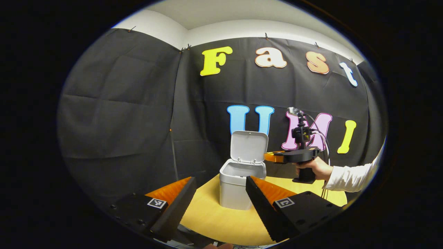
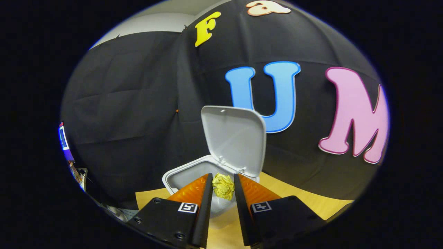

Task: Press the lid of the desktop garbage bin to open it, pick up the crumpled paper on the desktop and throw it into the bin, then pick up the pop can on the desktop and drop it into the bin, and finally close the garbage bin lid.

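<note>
Yellow crumpled paper (image 2: 223,186), being pinched by the right claw (image 2: 223,188) at the bin's (image 2: 180,178) near rim, is risking falling onto the worktop (image 2: 294,193) if released early, while the left claw (image 1: 221,193) is hanging wide.

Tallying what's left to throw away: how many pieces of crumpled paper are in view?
1. The crumpled paper is held between the right gripper fingers, at the open garbage bin rim. Any others inside the bin or behind the fingers would be hidden.
</note>
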### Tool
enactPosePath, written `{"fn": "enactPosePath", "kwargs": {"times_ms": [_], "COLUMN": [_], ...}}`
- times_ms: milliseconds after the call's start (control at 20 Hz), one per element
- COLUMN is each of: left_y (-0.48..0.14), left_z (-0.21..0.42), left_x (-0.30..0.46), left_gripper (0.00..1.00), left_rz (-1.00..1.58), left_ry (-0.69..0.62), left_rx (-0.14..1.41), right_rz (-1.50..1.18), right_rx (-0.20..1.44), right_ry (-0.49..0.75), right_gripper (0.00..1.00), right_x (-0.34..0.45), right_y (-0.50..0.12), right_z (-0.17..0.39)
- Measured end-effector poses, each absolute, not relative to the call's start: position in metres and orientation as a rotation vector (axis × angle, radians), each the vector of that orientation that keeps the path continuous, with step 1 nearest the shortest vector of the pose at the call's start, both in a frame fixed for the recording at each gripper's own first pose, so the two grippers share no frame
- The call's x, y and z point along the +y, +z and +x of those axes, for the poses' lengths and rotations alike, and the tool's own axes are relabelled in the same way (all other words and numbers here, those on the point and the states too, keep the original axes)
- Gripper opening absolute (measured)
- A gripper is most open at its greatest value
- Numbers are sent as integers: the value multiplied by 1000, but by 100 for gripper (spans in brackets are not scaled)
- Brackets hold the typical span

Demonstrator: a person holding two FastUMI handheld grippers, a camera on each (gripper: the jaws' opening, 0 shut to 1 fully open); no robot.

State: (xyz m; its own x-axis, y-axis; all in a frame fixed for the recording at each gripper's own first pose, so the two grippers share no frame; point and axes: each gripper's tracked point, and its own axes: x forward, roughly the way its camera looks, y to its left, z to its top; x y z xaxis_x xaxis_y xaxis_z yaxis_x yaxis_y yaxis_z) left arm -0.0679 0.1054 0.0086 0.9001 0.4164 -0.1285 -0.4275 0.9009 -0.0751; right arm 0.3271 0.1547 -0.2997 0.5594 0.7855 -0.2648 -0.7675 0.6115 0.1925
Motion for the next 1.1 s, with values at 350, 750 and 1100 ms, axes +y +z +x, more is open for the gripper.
{"fn": "enactPosePath", "kwargs": {"times_ms": [350, 750, 1100], "left_y": [0, -3, -38], "left_z": [-89, -59, -11], "left_x": [114, 96, 64], "left_gripper": [96, 96, 96], "left_rz": [-126, -113, -50], "left_ry": [493, 404, 278], "left_rx": [117, 93, 126], "right_rz": [-29, 44, 80], "right_rx": [396, 355, 218], "right_ry": [927, 945, 921], "right_gripper": [34, 98, 98], "right_x": [160, 160, 131], "right_y": [-320, -298, -250], "right_z": [322, 317, 319]}}
